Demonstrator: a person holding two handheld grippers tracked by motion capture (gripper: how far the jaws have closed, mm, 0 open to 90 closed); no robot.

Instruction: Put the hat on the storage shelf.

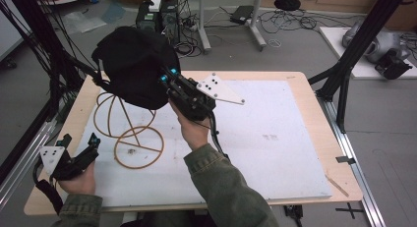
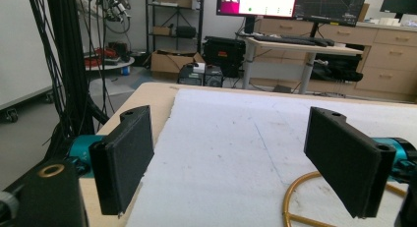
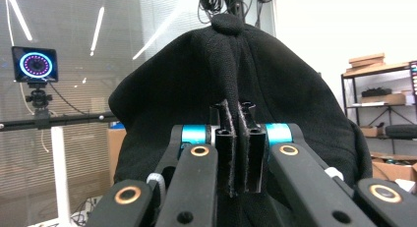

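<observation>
A black cap (image 1: 133, 65) hangs in the air above a tan wire hat stand (image 1: 130, 133) at the left of the table. My right gripper (image 1: 164, 75) is shut on a fold of the cap's fabric at its right side. In the right gripper view the fold of the cap (image 3: 236, 65) is pinched between the two closed jaws of the right gripper (image 3: 235, 114). My left gripper (image 1: 79, 139) rests low at the table's front left corner, open, with nothing between its jaws. In the left gripper view the left gripper (image 2: 231, 114) faces along the table, with a ring of the stand (image 2: 295, 197) at lower right.
A white foam sheet (image 1: 275, 138) covers most of the wooden table (image 1: 314, 104). Black frame posts (image 1: 344, 65) stand at the table's right and left sides. Cables and equipment boxes (image 1: 157, 15) lie on the floor beyond the far edge.
</observation>
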